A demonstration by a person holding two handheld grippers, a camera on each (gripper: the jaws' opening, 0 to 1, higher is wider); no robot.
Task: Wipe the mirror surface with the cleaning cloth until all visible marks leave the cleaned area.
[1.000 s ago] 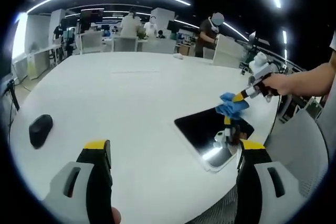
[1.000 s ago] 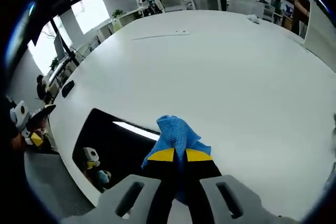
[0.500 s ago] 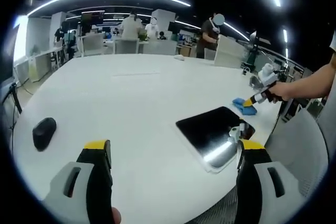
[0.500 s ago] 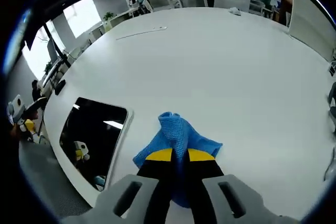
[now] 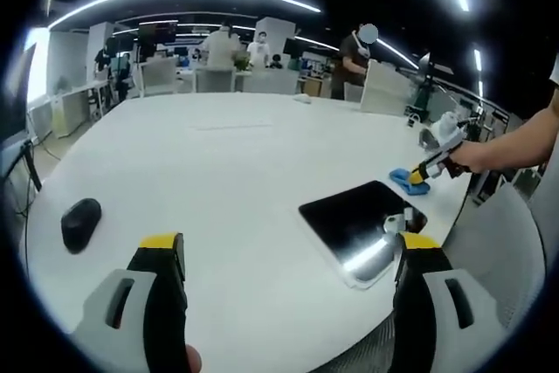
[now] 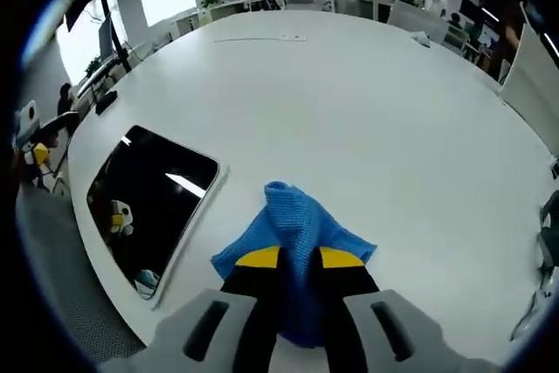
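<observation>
Your right gripper [image 6: 293,259] pinches the cleaning cloth [image 6: 295,231] on the tabletop [image 6: 367,111] beside the mirror [image 6: 144,203] near its edge; left gripper [image 5: 288,255] gapes wide, holding nothing. Any remaining marks, apparently none, go unwiped

No text, label, brand, number or sign is showing legibly in either view. The mirror [image 6: 153,203] is reflecting only ceiling lights and a gripper, the cleaning cloth [image 6: 295,233] is bearing no readable tag, and the white table [image 6: 376,120] is carrying no markings; anything in the office behind is appearing too small and blurred to read.
</observation>
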